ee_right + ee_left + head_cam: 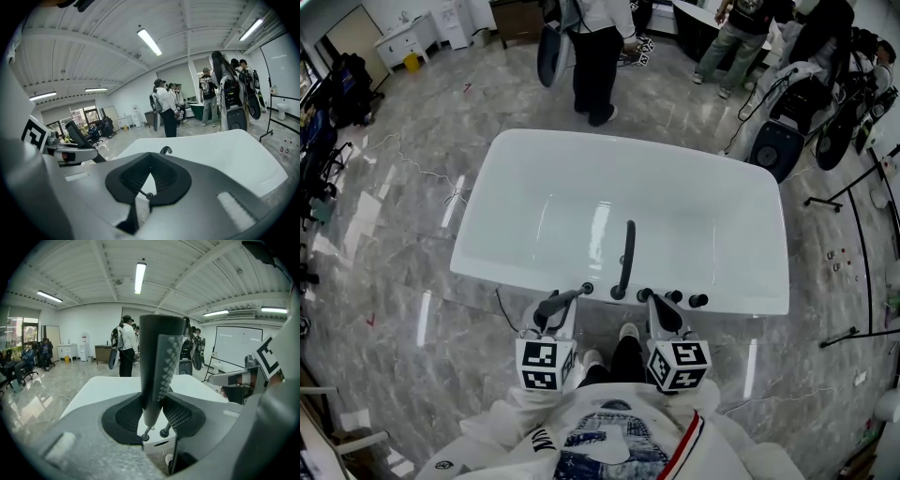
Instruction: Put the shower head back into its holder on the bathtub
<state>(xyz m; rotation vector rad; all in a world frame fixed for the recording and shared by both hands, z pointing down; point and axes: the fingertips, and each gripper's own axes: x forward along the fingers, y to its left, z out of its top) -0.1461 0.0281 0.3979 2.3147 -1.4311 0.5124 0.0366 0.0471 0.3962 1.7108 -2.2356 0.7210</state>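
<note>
A white bathtub (534, 187) lies crosswise in front of me. Its near rim carries a black curved spout (626, 253) and a row of black fittings (673, 296). My left gripper (551, 314) is shut on the dark grey shower head (570, 296), just short of the leftmost fitting (587, 289). In the left gripper view the shower head (157, 362) stands upright between the pads (178, 416), above two small black fittings (164, 432). My right gripper (662, 311) hovers at the rim right of the spout. In the right gripper view it (149, 163) is shut on nothing.
Several people (598, 56) stand beyond the tub on the marble floor. Black speakers and stands (778, 145) crowd the far right. Cables (412, 169) trail on the floor at left. The person's shoes (628, 333) stand between the two grippers, close to the tub.
</note>
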